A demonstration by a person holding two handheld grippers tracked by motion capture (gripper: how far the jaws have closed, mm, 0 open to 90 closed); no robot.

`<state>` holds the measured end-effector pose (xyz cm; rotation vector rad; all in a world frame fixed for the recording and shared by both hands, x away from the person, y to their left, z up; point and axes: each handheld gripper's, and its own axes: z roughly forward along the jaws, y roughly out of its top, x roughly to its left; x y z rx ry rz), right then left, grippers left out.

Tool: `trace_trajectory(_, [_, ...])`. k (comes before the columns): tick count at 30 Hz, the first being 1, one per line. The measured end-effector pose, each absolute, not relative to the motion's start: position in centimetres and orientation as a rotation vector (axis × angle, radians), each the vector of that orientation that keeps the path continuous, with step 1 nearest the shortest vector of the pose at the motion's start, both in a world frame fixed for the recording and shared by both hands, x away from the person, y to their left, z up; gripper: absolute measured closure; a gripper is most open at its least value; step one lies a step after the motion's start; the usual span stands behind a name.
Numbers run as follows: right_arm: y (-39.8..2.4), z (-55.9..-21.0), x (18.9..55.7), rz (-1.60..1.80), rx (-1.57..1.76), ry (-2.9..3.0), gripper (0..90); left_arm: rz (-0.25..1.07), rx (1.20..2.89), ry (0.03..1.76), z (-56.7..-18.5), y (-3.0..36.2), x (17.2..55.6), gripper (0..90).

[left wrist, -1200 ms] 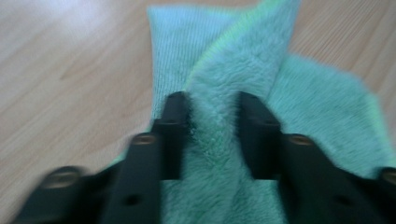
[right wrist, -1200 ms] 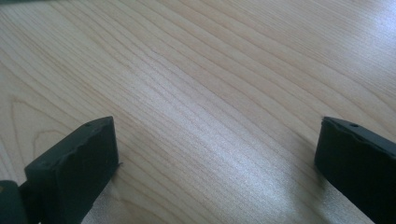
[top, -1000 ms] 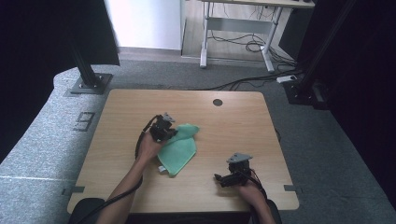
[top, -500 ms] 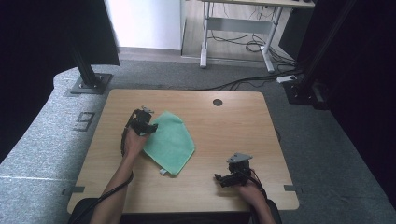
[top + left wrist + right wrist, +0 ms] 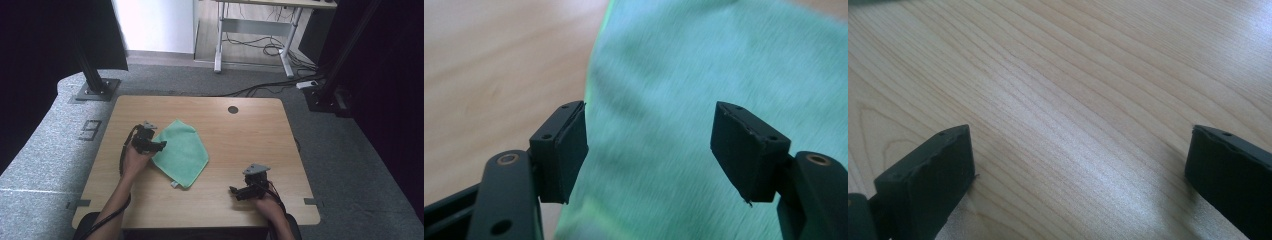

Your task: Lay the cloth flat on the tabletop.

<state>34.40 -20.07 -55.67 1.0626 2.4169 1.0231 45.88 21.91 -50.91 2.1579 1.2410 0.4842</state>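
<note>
A green cloth (image 5: 182, 151) lies spread flat in a diamond shape left of the table's middle. My left gripper (image 5: 161, 145) hovers at the cloth's left edge with its jaws apart; in the left gripper view the cloth (image 5: 684, 100) lies under and between the open jaws, nothing pinched. My right gripper (image 5: 234, 190) rests low near the table's front right, jaws wide apart over bare wood (image 5: 1073, 115), holding nothing.
The wooden table (image 5: 240, 135) has a round cable hole (image 5: 232, 109) near its far edge. A small white tag (image 5: 173, 184) shows at the cloth's near corner. Dark stands and cables sit on the floor beyond the table.
My left gripper carried a corner of the cloth leftward, unfolding it flat, then let go and now stands open at the left edge. The right gripper has stayed put.
</note>
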Motion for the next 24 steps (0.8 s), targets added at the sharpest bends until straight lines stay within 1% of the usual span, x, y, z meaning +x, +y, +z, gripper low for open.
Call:
trace_trajectory(3, [-20.1, -55.7, 34.4, 1.024, 1.061, 2.417, 0.0, 0.495, 2.146, 1.266, -51.3, 22.8, 45.2, 31.1])
trace_trajectory(4, [-20.1, -55.7, 34.4, 1.024, 1.061, 2.417, 0.0, 0.493, 2.123, 1.294, -51.7, 23.9, 44.3, 31.3])
trace_trajectory(10, [-20.1, -55.7, 34.4, 1.024, 1.061, 2.417, 0.0, 0.514, 2.14, 1.344, -52.8, 25.7, 42.5, 32.1])
trace_trajectory(15, [-20.1, -55.7, 34.4, 1.024, 1.061, 2.417, 0.0, 0.517, 2.105, 1.371, -53.6, 26.9, 41.3, 32.1])
trace_trajectory(21, [-20.1, -55.7, 34.4, 1.024, 1.061, 2.417, 0.0, 0.531, 2.082, 1.383, -53.6, 27.6, 40.5, 32.1])
trace_trajectory(24, [-20.1, -55.7, 34.4, 1.025, 1.062, 2.417, 0.0, 0.508, 2.062, 1.391, -53.9, 27.7, 40.4, 31.6])
